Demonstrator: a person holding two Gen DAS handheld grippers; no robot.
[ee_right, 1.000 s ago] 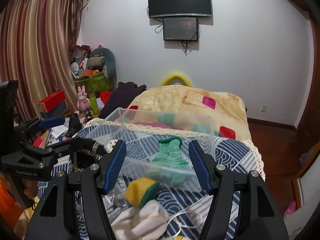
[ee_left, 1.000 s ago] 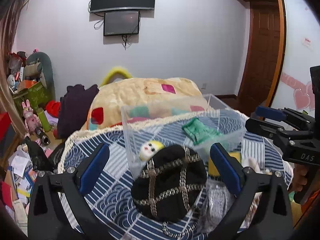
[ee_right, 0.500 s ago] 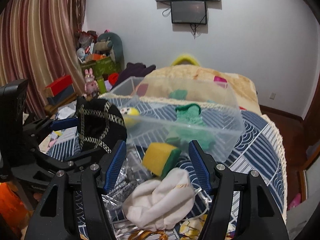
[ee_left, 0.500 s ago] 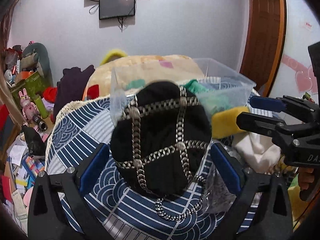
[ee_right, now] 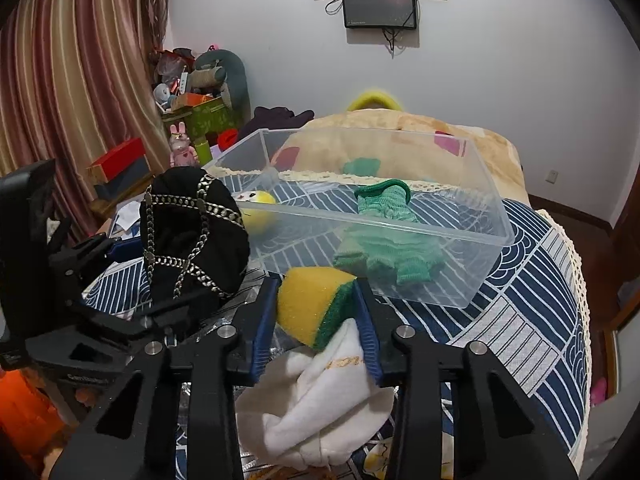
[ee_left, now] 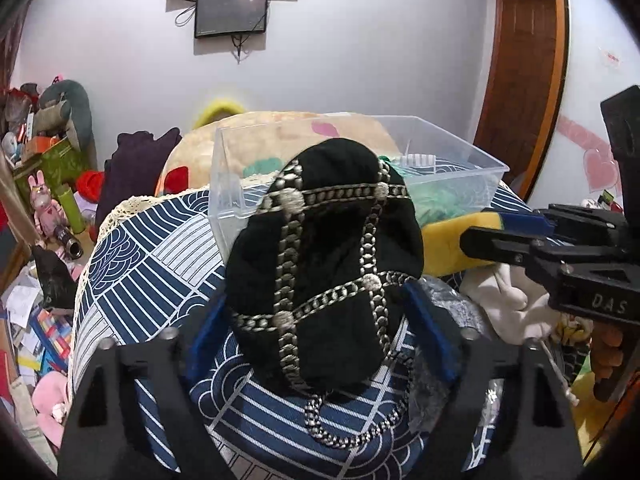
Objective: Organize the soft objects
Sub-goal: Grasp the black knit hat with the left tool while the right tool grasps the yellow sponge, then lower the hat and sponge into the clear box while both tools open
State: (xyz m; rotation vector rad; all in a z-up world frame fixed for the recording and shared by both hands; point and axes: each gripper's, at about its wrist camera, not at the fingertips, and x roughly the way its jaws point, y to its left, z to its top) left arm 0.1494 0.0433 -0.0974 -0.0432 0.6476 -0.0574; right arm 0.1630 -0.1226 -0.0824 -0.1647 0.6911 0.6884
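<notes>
Left wrist view: your left gripper (ee_left: 320, 332) is pinching the black chain-trimmed hat (ee_left: 326, 260) between its blue pads (ee_left: 430, 336), holding it raised in front of the clear plastic bin (ee_left: 452, 148), so the hat is blocking much of the bin's near wall. A loop of chain is hanging from the hat's lower edge over the blue-and-white patterned cover (ee_left: 152, 264). At the right edge your right gripper (ee_left: 480, 226) is reaching in sideways, with the yellow sponge (ee_left: 442, 246) at its tips and a white cloth (ee_left: 504, 304) lying under it. Behind the bin a beige blanket (ee_left: 280, 128) is heaped, and a dark screen (ee_left: 231, 12) is hanging on the white wall; a wooden door (ee_left: 520, 60) is standing to the right, clutter and a pink rabbit toy (ee_left: 44, 208) to the left. Right wrist view: your right gripper (ee_right: 316, 312) is squeezing the yellow-and-green sponge (ee_right: 308, 304) between its pads, just short of the bin's (ee_right: 486, 168) near wall, the white cloth (ee_right: 316, 400) bunching between the fingers below. Inside the bin a green knitted piece (ee_right: 384, 236) and a small yellow-headed doll (ee_right: 258, 204) are lying. Your left gripper (ee_right: 132, 280) is coming in from the left with the hat (ee_right: 192, 236) clamped, beside the bin's left corner. Striped curtains (ee_right: 80, 80) are hanging at the left.
</notes>
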